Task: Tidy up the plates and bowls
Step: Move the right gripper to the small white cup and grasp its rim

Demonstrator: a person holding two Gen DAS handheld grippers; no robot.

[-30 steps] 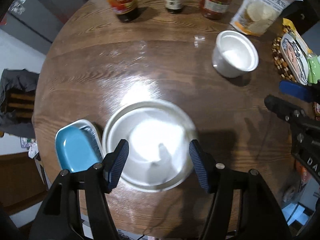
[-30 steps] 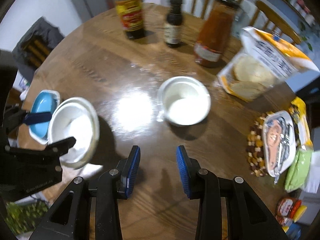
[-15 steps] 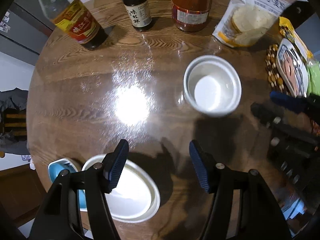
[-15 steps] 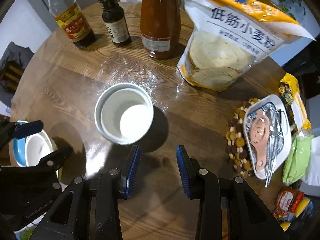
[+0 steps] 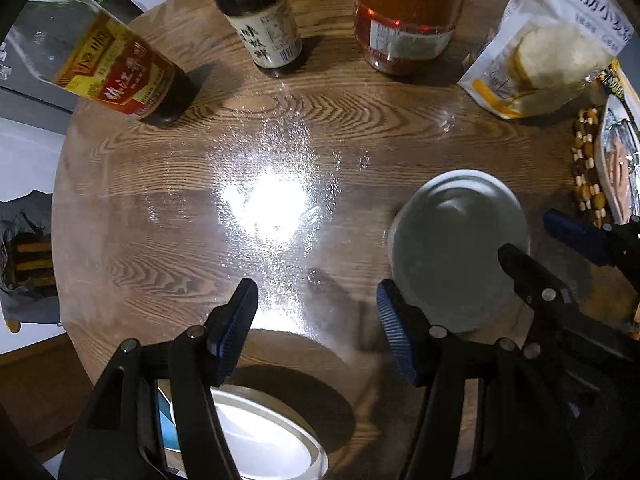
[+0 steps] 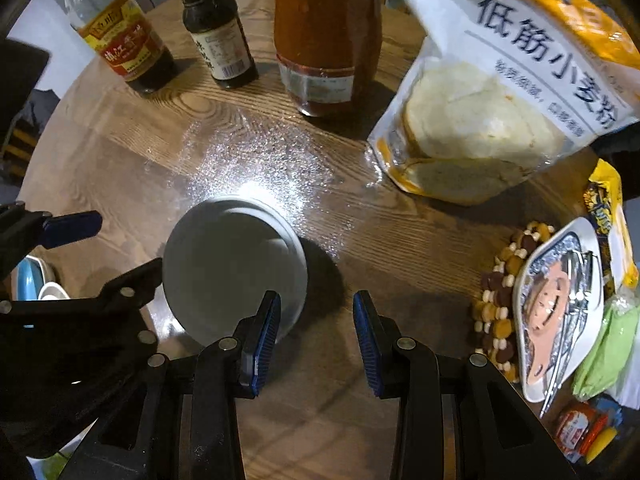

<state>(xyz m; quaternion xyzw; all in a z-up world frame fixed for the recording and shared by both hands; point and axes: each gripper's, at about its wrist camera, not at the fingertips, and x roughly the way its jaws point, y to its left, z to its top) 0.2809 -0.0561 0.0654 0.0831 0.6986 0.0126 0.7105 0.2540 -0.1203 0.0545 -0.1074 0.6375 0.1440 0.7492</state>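
Both grippers nearing white bowl (image 6: 234, 264) mid-table, nothing grasped
Left gripper (image 5: 318, 328) closing on air, right gripper (image 6: 314, 334) part-open, empty; risk: right finger (image 6: 260, 336) clipping rim, tipping bowl

Cut off at the near edge of the left wrist view: white plate (image 5: 264, 436), partly behind left gripper (image 5: 316, 330), whose jaws are closing on nothing. Only a sliver showing of blue dish (image 5: 166, 428) behind the same finger. Partly covered by right gripper (image 5: 560, 248) in that view: near-right rim of white bowl (image 5: 452, 248). Cropped at the top edge in both views: necks of vinegar bottle (image 6: 120, 36), dark sauce bottle (image 6: 216, 36) and red sauce bottle (image 6: 326, 36). Cut by the frame: flour bag (image 6: 500, 80). Small jars (image 6: 580, 432) at the near right, too small and dim to identify.
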